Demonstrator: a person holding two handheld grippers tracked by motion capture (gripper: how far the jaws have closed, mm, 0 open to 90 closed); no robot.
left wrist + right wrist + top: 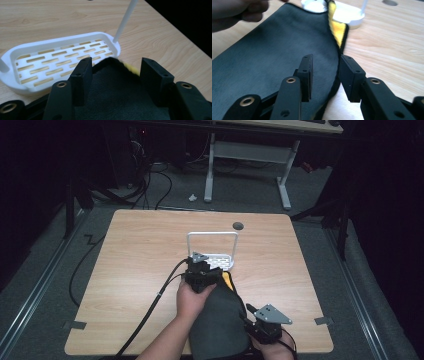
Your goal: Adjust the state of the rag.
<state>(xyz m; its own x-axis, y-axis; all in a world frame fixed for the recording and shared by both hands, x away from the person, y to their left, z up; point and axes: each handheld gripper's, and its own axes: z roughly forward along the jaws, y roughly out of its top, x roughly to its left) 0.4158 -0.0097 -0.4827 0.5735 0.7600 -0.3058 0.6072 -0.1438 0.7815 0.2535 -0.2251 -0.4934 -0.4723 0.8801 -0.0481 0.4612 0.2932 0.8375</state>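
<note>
At the near edge of the light wooden counter (140, 250), the right tongs (248, 313) sat low beside the person's body, held in the right hand (275, 351). In the right gripper view, their jaws stood narrowly apart astride the black-bound edge of the dark grey fleece cloth with a yellow underside (274, 50), one jaw over the fabric and the other over bare wood; whether the pads touched the cloth could not be determined.

The cloth lay in a long strip from the near edge toward the counter's centre, with its yellow lining exposed along the right border.

Farther in, the left hand (189, 296) held the left tongs (209, 270) above the far end of the cloth. In the left gripper view, the jaws stood wide apart with the cloth's tip between them, gripping nothing.

The cloth's far tip overlapped the rim of the white slotted plastic tray with a tall hoop handle (57, 53), which stood near the counter's centre.

Beyond the tray, a dark round grommet (238, 225) was set in the counter near its far edge.
</note>
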